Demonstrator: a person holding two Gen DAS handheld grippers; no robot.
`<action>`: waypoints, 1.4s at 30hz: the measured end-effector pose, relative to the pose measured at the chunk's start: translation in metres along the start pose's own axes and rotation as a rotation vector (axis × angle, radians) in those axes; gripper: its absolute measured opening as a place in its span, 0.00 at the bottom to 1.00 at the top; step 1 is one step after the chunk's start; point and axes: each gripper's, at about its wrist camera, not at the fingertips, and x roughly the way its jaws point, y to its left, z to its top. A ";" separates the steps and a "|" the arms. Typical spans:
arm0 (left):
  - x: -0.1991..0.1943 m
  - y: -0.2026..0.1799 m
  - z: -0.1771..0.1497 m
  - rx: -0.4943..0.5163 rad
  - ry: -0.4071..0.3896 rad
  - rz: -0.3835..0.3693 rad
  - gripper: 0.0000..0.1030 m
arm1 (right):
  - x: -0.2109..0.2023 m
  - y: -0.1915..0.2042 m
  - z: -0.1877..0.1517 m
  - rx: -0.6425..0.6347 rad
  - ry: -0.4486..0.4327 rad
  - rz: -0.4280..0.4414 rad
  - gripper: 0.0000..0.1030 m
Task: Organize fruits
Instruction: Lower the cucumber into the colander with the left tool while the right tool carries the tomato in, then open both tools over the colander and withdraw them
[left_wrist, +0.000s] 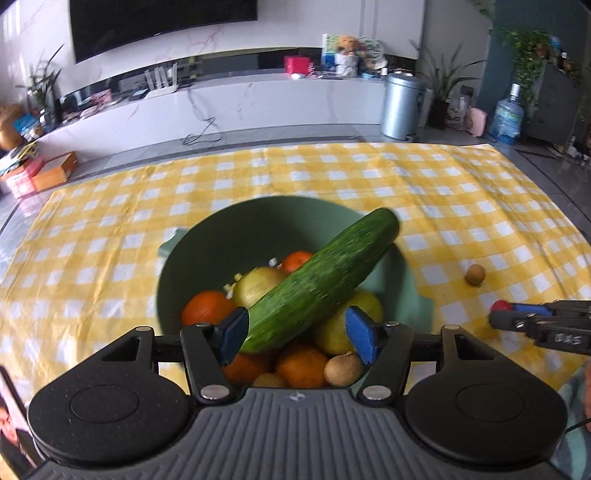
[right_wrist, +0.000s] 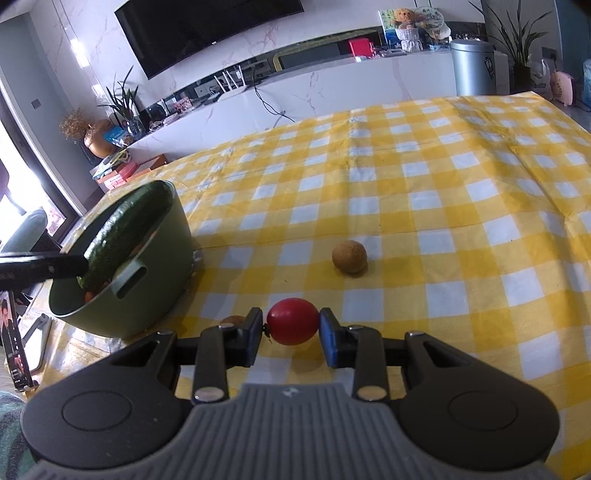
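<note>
A green bowl (left_wrist: 192, 258) holds several oranges (left_wrist: 207, 310), yellow fruits (left_wrist: 258, 284) and a small brown longan (left_wrist: 342, 369). A long cucumber (left_wrist: 325, 273) lies slanted across them, its far end over the rim. My left gripper (left_wrist: 295, 328) is open around the cucumber's near end; the left pad is at its skin and the right pad stands apart from it. My right gripper (right_wrist: 291, 325) is shut on a red cherry tomato (right_wrist: 293, 321), low over the cloth to the right of the bowl (right_wrist: 159, 280). A loose longan (right_wrist: 349, 256) lies just beyond it.
A yellow and white checked cloth (right_wrist: 443, 184) covers the table. Another small brown fruit (right_wrist: 231, 319) peeks out behind the right gripper's left finger, near the bowl's base. Beyond the far table edge are a white cabinet (left_wrist: 258, 99) and a metal bin (left_wrist: 400, 105).
</note>
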 end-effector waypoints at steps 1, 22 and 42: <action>0.002 0.003 -0.002 -0.015 0.005 0.004 0.69 | -0.003 0.002 0.001 -0.009 -0.010 0.003 0.29; -0.024 0.058 -0.033 -0.442 -0.167 -0.046 0.64 | -0.001 0.138 0.024 -0.285 -0.048 0.254 0.29; -0.022 0.065 -0.043 -0.454 -0.204 -0.105 0.62 | 0.054 0.179 0.012 -0.383 0.062 0.199 0.34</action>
